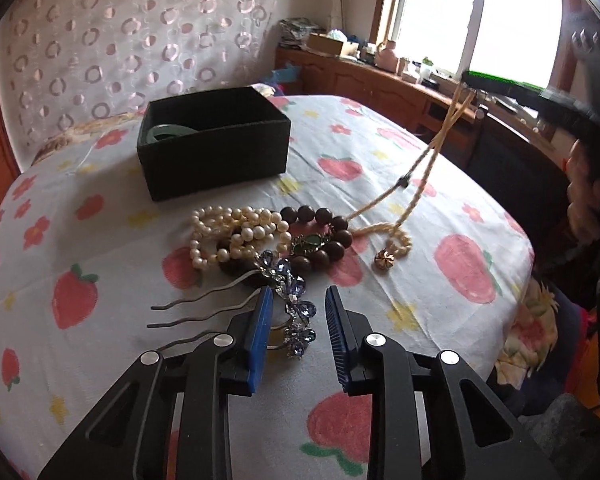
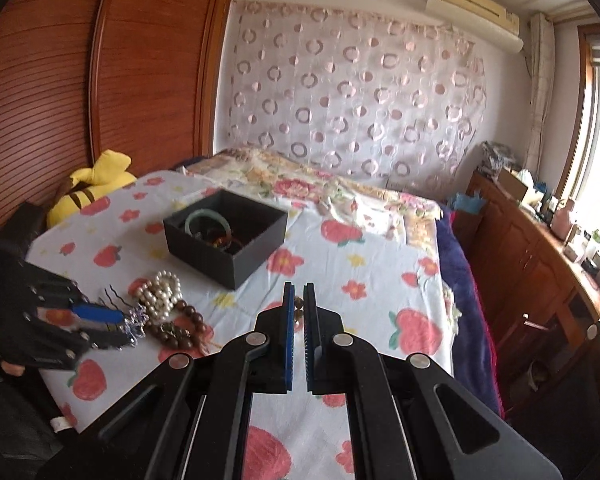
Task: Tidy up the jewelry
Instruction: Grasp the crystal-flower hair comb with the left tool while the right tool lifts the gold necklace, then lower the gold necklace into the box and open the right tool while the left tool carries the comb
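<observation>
Blue-padded, my left gripper (image 1: 296,296) straddles the crystal hair comb (image 1: 288,304), pads apart. My right gripper (image 2: 299,294) pinches the cream necklace (image 1: 416,184) above the bead pile (image 1: 260,240), near the black box (image 1: 214,140).

The left gripper (image 1: 298,300) hangs low over the strawberry-print cloth (image 1: 468,264), its blue pads standing either side of a blue crystal hair comb (image 1: 288,300); whether they press on it is unclear. Just beyond lies a heap of pearl strands (image 1: 228,236) and dark wooden beads (image 1: 328,236). A cream cord necklace (image 1: 420,176) rises taut toward the right gripper (image 1: 500,90), far right. A black box (image 1: 214,142) sits far left, a green bangle (image 1: 168,131) inside.
</observation>
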Demonstrator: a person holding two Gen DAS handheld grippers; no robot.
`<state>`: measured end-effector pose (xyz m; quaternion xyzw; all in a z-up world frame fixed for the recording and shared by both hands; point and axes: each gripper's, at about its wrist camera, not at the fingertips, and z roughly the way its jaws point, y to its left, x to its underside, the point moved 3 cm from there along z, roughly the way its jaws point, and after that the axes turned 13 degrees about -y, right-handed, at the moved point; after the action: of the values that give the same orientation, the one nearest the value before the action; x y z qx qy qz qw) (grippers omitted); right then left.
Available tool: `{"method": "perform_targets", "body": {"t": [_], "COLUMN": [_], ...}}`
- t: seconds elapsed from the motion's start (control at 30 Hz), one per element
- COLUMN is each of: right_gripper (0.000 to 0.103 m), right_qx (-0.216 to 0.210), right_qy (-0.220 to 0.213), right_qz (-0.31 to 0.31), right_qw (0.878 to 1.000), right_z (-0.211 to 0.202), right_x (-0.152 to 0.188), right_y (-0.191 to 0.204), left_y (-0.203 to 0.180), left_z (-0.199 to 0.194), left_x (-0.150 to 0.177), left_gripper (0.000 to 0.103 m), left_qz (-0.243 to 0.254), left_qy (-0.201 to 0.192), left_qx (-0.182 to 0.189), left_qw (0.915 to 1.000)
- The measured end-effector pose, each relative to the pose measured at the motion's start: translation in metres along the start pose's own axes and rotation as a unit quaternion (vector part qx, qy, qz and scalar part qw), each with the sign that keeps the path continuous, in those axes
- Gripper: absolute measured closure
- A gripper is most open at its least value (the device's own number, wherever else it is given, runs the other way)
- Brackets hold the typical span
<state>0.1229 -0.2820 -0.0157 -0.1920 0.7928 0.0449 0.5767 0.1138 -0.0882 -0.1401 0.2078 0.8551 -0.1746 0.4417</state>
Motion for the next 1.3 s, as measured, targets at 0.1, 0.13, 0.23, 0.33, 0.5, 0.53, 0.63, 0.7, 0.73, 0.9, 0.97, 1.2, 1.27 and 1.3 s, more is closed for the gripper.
{"method": "perform_targets", "body": {"t": [0.1,0.13,0.23,0.33,0.5,0.53,0.63,0.7,0.73,0.9,0.97,1.2,1.27,1.3], "right_gripper": [0.098,0.098,0.098,0.098,0.098,0.098,0.098,0.098,0.098,0.098,0.098,0.098,0.098,0.098], "right_qx": [0.000,0.000,-0.001,-0.001,-0.002,-0.002,-0.003,-0.004,-0.004,-0.005,-0.007,-0.013,-0.015,-0.015], "right_qy": [-0.010,-0.012,-0.018,-0.022,-0.029,-0.031,-0.036,-0.039,-0.040,-0.048,-0.055,-0.084,-0.095,-0.101], "right_qz": [-0.004,-0.005,-0.008,-0.010,-0.012,-0.013,-0.016,-0.015,-0.015,-0.013,-0.014,-0.024,-0.026,-0.028], "right_qw": [1.000,1.000,1.000,1.000,0.999,0.999,0.999,0.999,0.999,0.999,0.998,0.996,0.995,0.994], "right_z": [-0.005,-0.006,-0.008,-0.010,-0.013,-0.013,-0.015,-0.015,-0.016,-0.015,-0.015,-0.013,-0.010,-0.008], "right_x": [-0.009,-0.011,-0.017,-0.021,-0.028,-0.029,-0.034,-0.036,-0.037,-0.044,-0.050,-0.084,-0.098,-0.106], "right_y": [0.002,0.003,0.005,0.007,0.007,0.007,0.009,0.009,0.009,0.009,0.010,0.015,0.016,0.016], "left_y": [0.001,0.001,0.002,0.002,0.004,0.003,0.004,0.006,0.008,0.011,0.013,0.028,0.032,0.035], "left_z": [0.005,0.006,0.008,0.009,0.001,-0.001,-0.008,-0.008,-0.009,-0.024,-0.031,-0.039,-0.038,-0.037], "left_x": [0.000,0.000,0.000,0.001,-0.002,-0.004,-0.007,-0.005,-0.005,-0.013,-0.022,-0.055,-0.065,-0.071], "left_gripper": [0.077,0.077,0.078,0.083,0.095,0.097,0.097,0.097,0.097,0.097,0.097,0.097,0.097,0.097], "left_qz": [0.001,0.001,0.001,0.006,0.002,-0.001,0.007,0.002,0.002,-0.007,-0.008,-0.009,-0.009,-0.009], "left_qy": [0.006,0.006,0.007,0.009,-0.002,-0.003,-0.009,-0.006,-0.007,-0.029,-0.042,-0.077,-0.083,-0.088], "left_qx": [-0.004,-0.003,0.002,0.005,0.012,0.014,0.005,0.008,0.005,0.007,0.007,-0.005,-0.009,-0.011], "left_qw": [1.0000,1.0000,1.0000,0.9999,0.9999,0.9999,0.9999,0.9999,1.0000,0.9995,0.9990,0.9970,0.9965,0.9960]}}
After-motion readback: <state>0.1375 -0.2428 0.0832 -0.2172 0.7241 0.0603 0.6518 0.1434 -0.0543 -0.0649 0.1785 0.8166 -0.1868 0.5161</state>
